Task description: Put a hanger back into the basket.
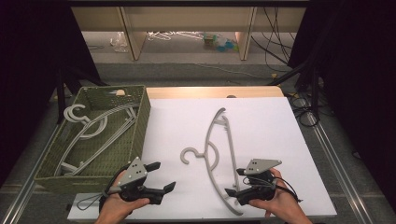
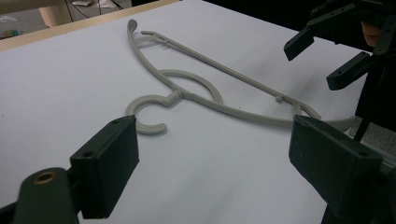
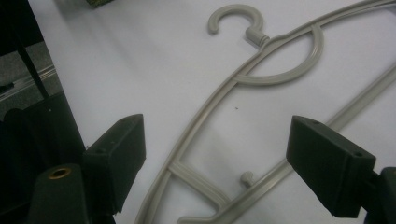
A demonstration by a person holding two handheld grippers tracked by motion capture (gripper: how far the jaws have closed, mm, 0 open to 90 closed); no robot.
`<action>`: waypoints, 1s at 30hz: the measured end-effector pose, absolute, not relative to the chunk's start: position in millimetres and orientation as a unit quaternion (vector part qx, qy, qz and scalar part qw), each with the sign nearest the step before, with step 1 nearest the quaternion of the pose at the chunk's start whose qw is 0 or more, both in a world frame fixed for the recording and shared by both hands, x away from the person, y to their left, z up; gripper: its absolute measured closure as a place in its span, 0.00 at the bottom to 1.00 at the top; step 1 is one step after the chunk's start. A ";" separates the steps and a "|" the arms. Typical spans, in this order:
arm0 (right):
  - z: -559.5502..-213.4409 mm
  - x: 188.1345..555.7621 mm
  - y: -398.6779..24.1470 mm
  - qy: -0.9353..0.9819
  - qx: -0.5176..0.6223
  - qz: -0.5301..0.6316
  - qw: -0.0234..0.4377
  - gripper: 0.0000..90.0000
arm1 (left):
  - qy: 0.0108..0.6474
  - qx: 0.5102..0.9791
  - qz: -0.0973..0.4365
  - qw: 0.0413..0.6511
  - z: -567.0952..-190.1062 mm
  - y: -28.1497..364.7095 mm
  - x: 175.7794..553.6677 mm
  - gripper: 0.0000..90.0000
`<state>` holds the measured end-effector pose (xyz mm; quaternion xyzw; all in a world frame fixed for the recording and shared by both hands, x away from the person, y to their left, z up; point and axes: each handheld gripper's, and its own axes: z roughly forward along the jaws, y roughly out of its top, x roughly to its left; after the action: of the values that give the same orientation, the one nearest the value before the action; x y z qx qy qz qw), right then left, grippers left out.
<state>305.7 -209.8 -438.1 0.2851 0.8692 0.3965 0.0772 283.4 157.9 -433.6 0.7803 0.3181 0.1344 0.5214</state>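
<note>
From the high view, a white worktop (image 1: 187, 196) stretches out with a single grey hanger (image 1: 217, 154) lying flat near its middle, hook pointing toward the person's left. At the left edge sits a green woven basket (image 1: 140, 126) with more grey hangers (image 1: 93, 130) piled inside. Both hands come in from the bottom. The left tongs (image 1: 164, 176) hover over the near edge of the worktop, jaws spread apart and gripping nothing, just short of the hanger's hook. The right tongs (image 1: 235, 181) sit right at the hanger's near end, jaws parted, with the hanger's bar passing beside them.

Over to the left gripper view: the two black jaws stand wide apart, empty, above bare white worktop (image 2: 70, 84). Ahead lies the hanger (image 2: 196, 95), its hook (image 2: 145, 113) curling just beyond the left jaw. At the upper right, the right tongs (image 2: 322, 63) hang above the hanger's far end, jaws gaping.

Now the right gripper view: the jaws are wide apart again, one on each side of the hanger's (image 3: 205, 121) near end, which lies flat on the worktop (image 3: 140, 60) between them; whether they touch it is hard to tell. The hook (image 3: 236, 16) is up at the top, and a corner of the green basket (image 3: 95, 3) peeks in at the upper left.
</note>
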 end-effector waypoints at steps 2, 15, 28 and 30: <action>-439.1 304.8 -207.5 0.872 0.285 0.391 0.077 0.23 | 0.315 0.784 0.138 0.517 -435.5 157.6 282.3 0.18; -444.1 307.3 -205.7 0.866 0.297 0.392 0.088 0.23 | 0.317 0.777 0.140 0.525 -434.5 160.5 282.0 0.18; -461.8 334.7 -161.6 0.889 0.310 0.320 0.100 0.29 | 0.315 0.781 0.133 0.522 -437.6 158.8 283.1 0.18; -464.1 339.9 -155.8 0.893 0.316 0.306 0.094 0.33 | 0.318 0.779 0.131 0.524 -437.8 158.1 282.7 0.18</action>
<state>339.9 -155.8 -464.1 0.3157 0.8931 0.3062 0.0942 282.7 158.1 -437.8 0.7794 0.3180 0.1310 0.5237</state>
